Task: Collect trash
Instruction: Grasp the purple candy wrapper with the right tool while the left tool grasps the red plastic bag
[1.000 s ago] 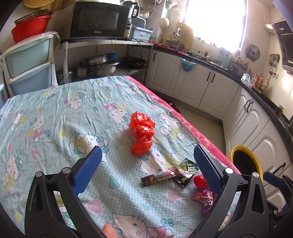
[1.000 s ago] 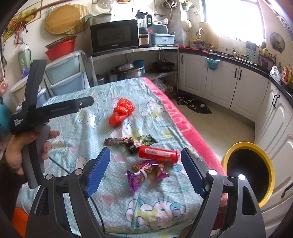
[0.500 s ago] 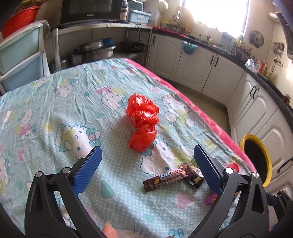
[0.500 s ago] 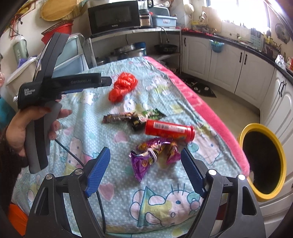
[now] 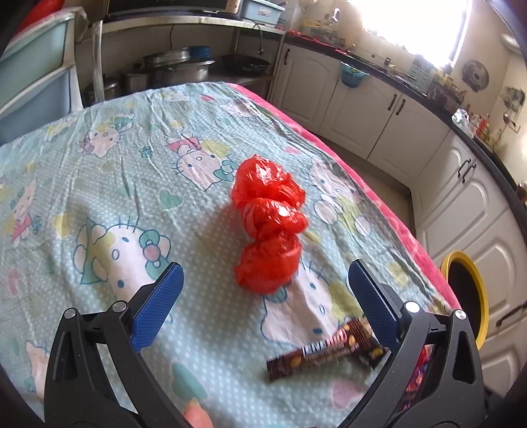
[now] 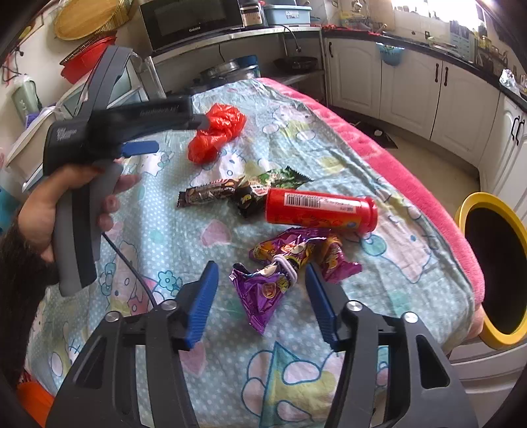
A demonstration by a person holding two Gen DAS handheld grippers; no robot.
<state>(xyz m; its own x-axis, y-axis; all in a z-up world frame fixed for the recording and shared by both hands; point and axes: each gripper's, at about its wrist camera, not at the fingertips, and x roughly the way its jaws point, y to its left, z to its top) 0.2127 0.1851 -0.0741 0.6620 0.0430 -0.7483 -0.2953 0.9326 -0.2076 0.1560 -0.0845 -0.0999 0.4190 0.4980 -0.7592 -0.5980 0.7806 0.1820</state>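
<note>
The right gripper [image 6: 262, 280], jaws closing but not yet touching, straddles the purple wrapper [image 6: 263, 293] at lower centre of its view, while the left gripper [image 5: 265, 284], spread wide and empty, frames the red bag [image 5: 268, 224] mid-frame.

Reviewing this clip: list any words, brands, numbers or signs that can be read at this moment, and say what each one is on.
"Galanz": on the front of the microwave, small but legible.
Chocolate bar wrapper: white block lettering, too blurred to read.
Red tube: a barcode and small print, too small to read.
Left gripper: lettering along the body and handle, motion-blurred, unreadable.
Purple snack packets: round logos, not readable.
Green wrapper: print unreadable.
</note>
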